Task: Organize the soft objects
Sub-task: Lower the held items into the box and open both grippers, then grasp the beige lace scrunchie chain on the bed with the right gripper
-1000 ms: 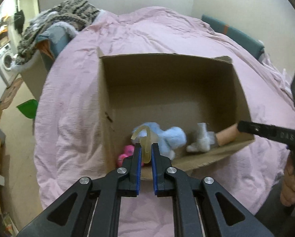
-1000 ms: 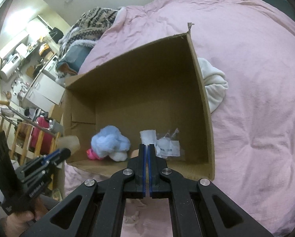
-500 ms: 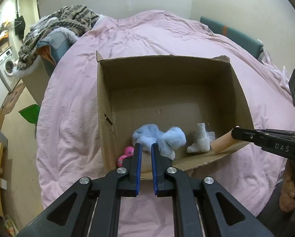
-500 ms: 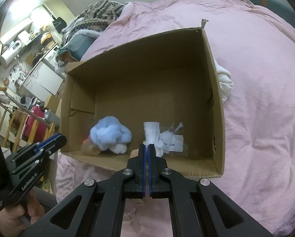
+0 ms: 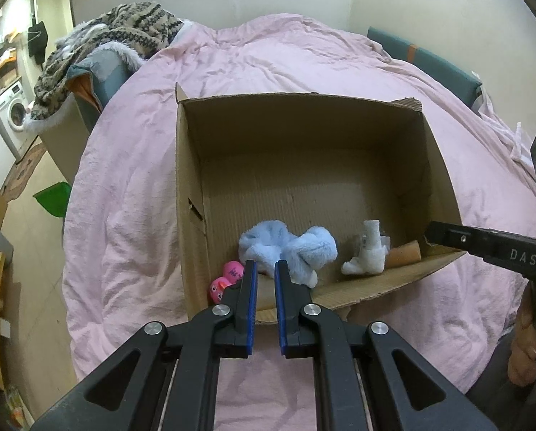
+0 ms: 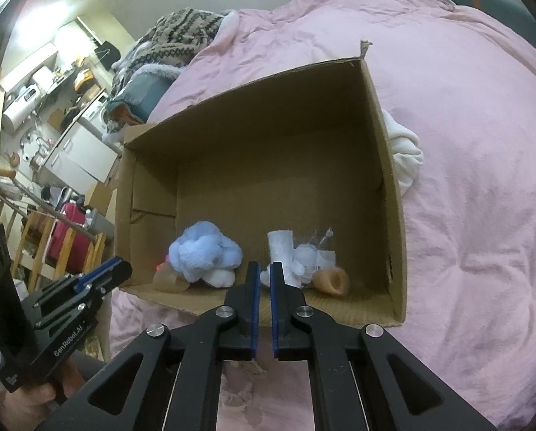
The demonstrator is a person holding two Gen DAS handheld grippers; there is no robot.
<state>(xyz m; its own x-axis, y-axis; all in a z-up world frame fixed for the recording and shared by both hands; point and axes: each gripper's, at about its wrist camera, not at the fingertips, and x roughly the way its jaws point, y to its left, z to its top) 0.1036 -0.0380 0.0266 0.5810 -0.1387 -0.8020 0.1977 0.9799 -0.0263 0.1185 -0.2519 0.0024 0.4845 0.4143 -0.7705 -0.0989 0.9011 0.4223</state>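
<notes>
An open cardboard box (image 5: 304,136) lies on a pink duvet (image 5: 131,186). Inside near the front are a fluffy light-blue plush (image 5: 289,248), pink rubber ducks (image 5: 226,280), a white sock bundle (image 5: 366,258) and a tan tube (image 5: 406,253). My left gripper (image 5: 264,269) is slightly open and empty, just above the box's near edge. In the right wrist view the box (image 6: 386,165) holds the blue plush (image 6: 205,255), white bundle (image 6: 289,258), tan tube (image 6: 331,280) and a beige piece (image 6: 167,280). My right gripper (image 6: 264,269) is slightly open and empty at the near edge.
A patterned knit blanket (image 5: 124,32) is piled at the bed's far left. A white cloth (image 6: 406,154) lies on the duvet just right of the box. A green bin (image 5: 52,197) stands on the floor. Kitchen furniture and a red case (image 6: 67,237) are at left.
My left gripper let go of a yellowish soft piece, which dropped into the box, and pulled back. My right gripper opened a little, leaving the tan tube in the box.
</notes>
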